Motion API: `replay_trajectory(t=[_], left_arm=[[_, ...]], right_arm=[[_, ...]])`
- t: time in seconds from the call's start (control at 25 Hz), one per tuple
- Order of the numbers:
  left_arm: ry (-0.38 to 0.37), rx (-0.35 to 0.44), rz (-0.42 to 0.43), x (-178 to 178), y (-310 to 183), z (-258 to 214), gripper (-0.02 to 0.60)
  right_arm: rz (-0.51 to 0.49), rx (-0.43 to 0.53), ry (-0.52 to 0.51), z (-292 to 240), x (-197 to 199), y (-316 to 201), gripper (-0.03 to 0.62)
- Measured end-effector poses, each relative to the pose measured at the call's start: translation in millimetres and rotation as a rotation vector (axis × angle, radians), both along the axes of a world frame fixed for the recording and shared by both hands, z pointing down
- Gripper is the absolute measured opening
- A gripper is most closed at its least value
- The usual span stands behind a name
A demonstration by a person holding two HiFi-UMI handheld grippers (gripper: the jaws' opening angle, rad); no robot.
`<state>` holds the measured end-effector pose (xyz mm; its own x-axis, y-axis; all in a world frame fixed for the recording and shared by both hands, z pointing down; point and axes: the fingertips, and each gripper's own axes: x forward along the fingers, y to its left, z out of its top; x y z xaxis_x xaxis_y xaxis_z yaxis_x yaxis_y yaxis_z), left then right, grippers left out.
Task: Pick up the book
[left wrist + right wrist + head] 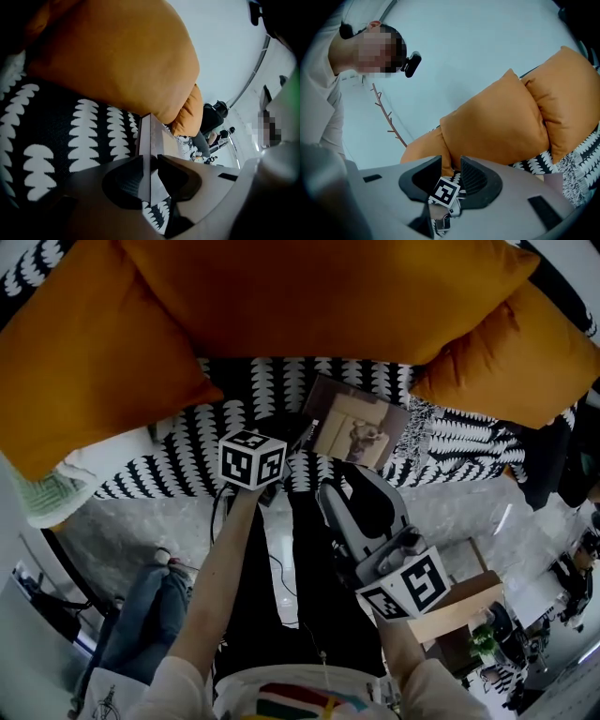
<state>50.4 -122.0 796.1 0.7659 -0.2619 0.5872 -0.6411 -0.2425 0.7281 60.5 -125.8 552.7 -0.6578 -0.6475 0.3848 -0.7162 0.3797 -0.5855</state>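
A thin brown book (354, 430) lies on the black-and-white patterned sofa seat (187, 442), just below the orange cushions. My left gripper (298, 439) reaches its left edge. In the left gripper view the book (151, 136) runs edge-on between the jaws of that gripper (150, 164), and both pads sit against it. My right gripper (345, 482) hovers a little in front of the book, apart from it. In its own view the right gripper (451, 171) has its jaws apart with nothing between them; only the left gripper's marker cube (444, 192) shows through the gap.
Big orange cushions (309, 296) lean along the sofa back, one more at the left (75, 362) and one at the right (525, 352). A white-green cushion (47, 488) lies at the sofa's left end. A wooden box (459, 606) with a small plant stands on the floor at right.
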Motion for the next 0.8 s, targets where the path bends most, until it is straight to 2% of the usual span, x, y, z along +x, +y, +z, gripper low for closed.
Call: replay_trajectory(t=[0.12, 0.28, 0.4, 0.6, 0.8], left_arm=[[-0.006, 0.042, -0.009, 0, -8, -15, 0.097], [0.033, 0.087, -0.027, 2, -16, -40, 0.075], [0.024, 0.118, -0.027, 2, -23, -57, 0.059], [0.073, 0.117, -0.114, -9, -29, -78, 0.037], [0.051, 0.178, -0.124, -19, -37, -119, 0.020]], right_arm=[[0.013, 0.007, 0.006, -1, 10, -2, 0.135], [0.035, 0.019, 0.018, -6, 21, -5, 0.135], [0.046, 0.035, 0.021, -15, 26, -8, 0.135], [0.055, 0.059, 0.019, -31, 25, -15, 0.135], [0.065, 0.079, 0.016, -54, 24, -20, 0.135]])
